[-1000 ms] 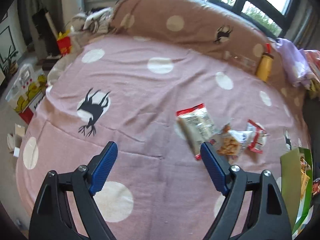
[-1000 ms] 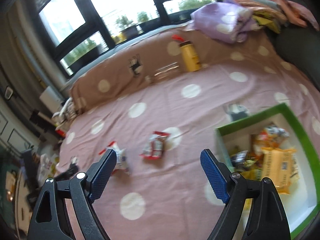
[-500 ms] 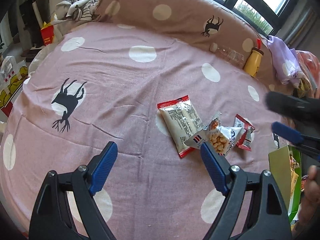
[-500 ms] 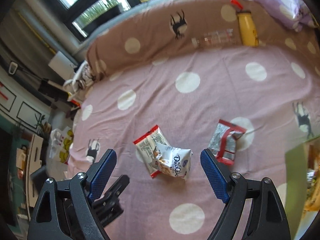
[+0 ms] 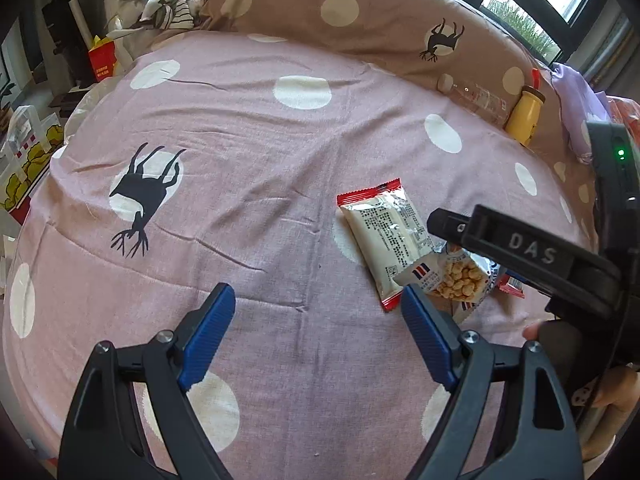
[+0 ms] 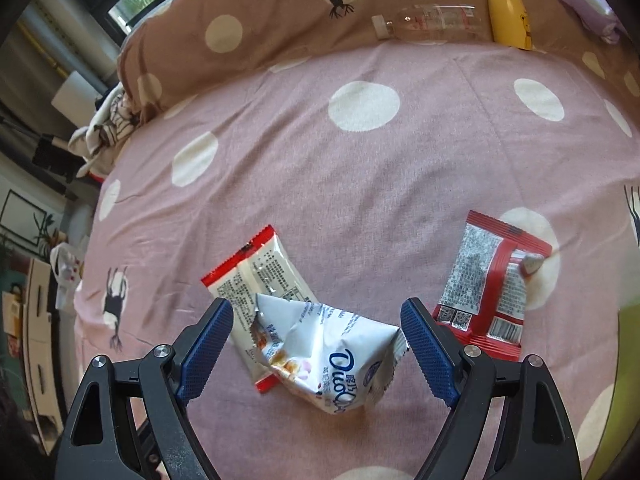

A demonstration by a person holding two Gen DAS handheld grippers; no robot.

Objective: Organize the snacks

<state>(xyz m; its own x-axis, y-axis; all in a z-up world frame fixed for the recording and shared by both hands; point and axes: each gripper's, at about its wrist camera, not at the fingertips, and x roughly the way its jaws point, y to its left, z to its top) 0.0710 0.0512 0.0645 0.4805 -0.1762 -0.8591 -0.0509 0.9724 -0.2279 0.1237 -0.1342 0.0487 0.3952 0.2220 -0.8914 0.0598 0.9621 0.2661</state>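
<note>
Three snack packets lie together on the pink dotted bedspread (image 6: 400, 168). A crumpled white bag with blue lettering (image 6: 332, 360) rests partly on a cream packet with red ends (image 6: 256, 276). A red packet (image 6: 492, 280) lies to its right. My right gripper (image 6: 317, 320) is open, with the white bag lying between its blue pads, which do not press on it. My left gripper (image 5: 318, 300) is open over bare cloth, left of the cream packet (image 5: 384, 236) and the white bag (image 5: 452, 280). The right tool's black frame (image 5: 520, 248) covers most of the red packet (image 5: 510, 284).
A yellow bottle (image 6: 508, 20) and a clear plastic bottle (image 6: 432, 20) lie against the brown dotted bolster (image 6: 280, 20) at the far side. A green box edge (image 6: 626, 380) shows at the right. The bed drops off on the left toward cluttered floor (image 5: 24, 152).
My right gripper swung left and down, away from the green box, until the white bag lay between its jaws. It also entered the left wrist view. The left gripper barely moved.
</note>
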